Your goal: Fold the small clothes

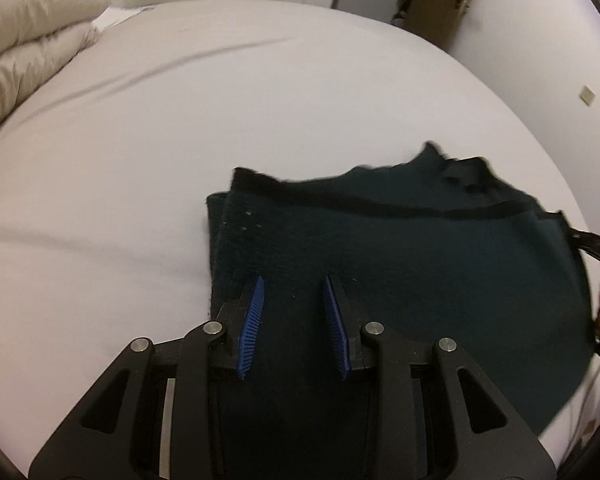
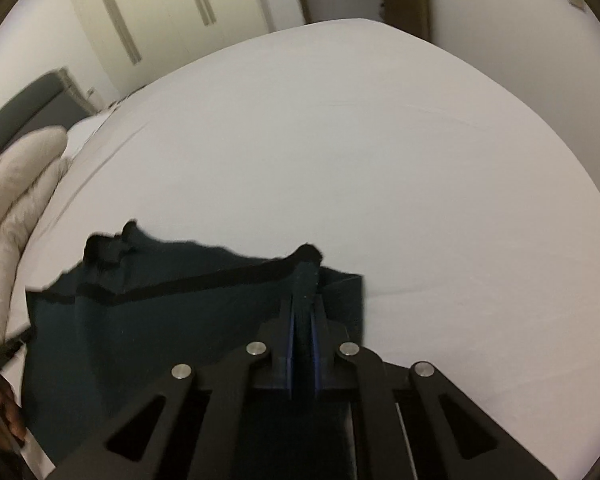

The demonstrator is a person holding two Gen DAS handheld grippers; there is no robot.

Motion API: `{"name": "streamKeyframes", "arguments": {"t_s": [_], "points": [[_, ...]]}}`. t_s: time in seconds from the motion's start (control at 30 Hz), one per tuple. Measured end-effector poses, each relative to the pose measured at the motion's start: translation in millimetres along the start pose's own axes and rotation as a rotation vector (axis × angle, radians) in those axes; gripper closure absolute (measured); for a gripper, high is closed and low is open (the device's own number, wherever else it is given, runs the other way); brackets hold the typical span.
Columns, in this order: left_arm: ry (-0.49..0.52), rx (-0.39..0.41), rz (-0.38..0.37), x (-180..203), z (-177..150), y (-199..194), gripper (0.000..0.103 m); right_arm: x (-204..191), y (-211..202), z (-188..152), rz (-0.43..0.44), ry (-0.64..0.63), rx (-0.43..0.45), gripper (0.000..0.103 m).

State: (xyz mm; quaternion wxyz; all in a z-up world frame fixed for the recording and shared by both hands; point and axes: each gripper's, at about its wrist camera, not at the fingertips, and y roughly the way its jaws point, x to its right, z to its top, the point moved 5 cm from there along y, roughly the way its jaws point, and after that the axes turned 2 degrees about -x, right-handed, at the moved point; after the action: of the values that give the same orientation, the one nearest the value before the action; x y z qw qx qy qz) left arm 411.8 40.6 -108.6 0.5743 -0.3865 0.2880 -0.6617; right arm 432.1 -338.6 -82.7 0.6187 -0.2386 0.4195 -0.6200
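While the wide white-sheeted bed (image 1: 260, 112) lies smooth beneath it, the dark teal knit garment (image 1: 400, 248), partly folded with a black hem band, rests near its front edge. If the right gripper (image 2: 303, 300), pinching a raised fold at the cloth's right edge, pulls alone, the layers may slide askew. Spread over the fabric, the left gripper (image 1: 294, 292) seems to hold nothing.
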Motion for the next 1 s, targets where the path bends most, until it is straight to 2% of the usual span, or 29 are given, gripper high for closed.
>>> {"name": "streamKeyframes", "arguments": {"t_s": [0.13, 0.23, 0.27, 0.33, 0.37, 0.4, 0.43, 0.47, 0.53, 0.67, 0.73, 0.77, 0.8, 0.83, 0.87, 0.9, 0.93, 0.97, 1.0], "points": [[0.002, 0.048, 0.015, -5, -6, -4, 0.073, 22, -2, 3, -0.003, 0.090, 0.032, 0.097], [-0.039, 0.064, -0.014, -12, -8, -5, 0.073, 31, 5, -3, 0.029, 0.138, 0.028, 0.095], [-0.047, 0.067, -0.026, -13, -8, -5, 0.073, 33, 9, -6, 0.048, 0.135, 0.023, 0.091], [-0.073, 0.073, -0.065, -19, -9, -6, 0.073, 41, 2, -6, 0.078, 0.191, 0.037, 0.075], [-0.110, 0.079, -0.102, -26, -8, -10, 0.073, 45, -4, -4, 0.076, 0.219, 0.043, 0.058], [-0.149, 0.084, -0.116, -34, -10, -15, 0.073, 49, -15, -5, 0.044, 0.252, 0.064, 0.050], [-0.182, 0.086, -0.108, -42, -12, -22, 0.073, 51, -26, -4, 0.002, 0.264, 0.091, 0.048], [-0.230, 0.093, -0.061, -56, -15, -33, 0.073, 49, -44, -6, -0.035, 0.271, 0.135, 0.047], [-0.281, 0.133, -0.064, -72, -22, -52, 0.073, 36, -66, -11, -0.001, 0.247, 0.173, 0.047], [-0.326, 0.170, -0.080, -82, -50, -83, 0.073, -49, -84, -40, 0.199, 0.063, 0.158, 0.046], [-0.330, 0.151, -0.088, -79, -68, -83, 0.073, -83, -76, -58, 0.258, -0.036, 0.125, 0.035], [-0.339, 0.128, -0.094, -78, -78, -79, 0.073, -100, -65, -68, 0.270, -0.081, 0.091, 0.022], [-0.361, 0.093, -0.103, -79, -89, -74, 0.073, -112, -43, -79, 0.244, -0.108, 0.024, 0.003], [-0.384, 0.076, -0.116, -79, -97, -71, 0.073, -117, -22, -88, 0.214, -0.122, -0.045, 0.000], [-0.413, 0.085, -0.145, -81, -107, -75, 0.073, -120, -11, -97, 0.160, -0.162, -0.048, 0.000], [-0.421, 0.092, -0.153, -80, -111, -79, 0.073, -128, -14, -100, 0.105, -0.232, 0.007, 0.000], [-0.422, 0.094, -0.160, -79, -117, -87, 0.073, -135, -18, -101, 0.074, -0.265, 0.011, 0.000], [-0.424, 0.098, -0.169, -77, -125, -92, 0.073, -141, -23, -101, 0.069, -0.267, -0.002, 0.001], [-0.432, 0.104, -0.179, -77, -128, -98, 0.073, -146, -37, -100, 0.129, -0.229, 0.006, 0.006]]}}
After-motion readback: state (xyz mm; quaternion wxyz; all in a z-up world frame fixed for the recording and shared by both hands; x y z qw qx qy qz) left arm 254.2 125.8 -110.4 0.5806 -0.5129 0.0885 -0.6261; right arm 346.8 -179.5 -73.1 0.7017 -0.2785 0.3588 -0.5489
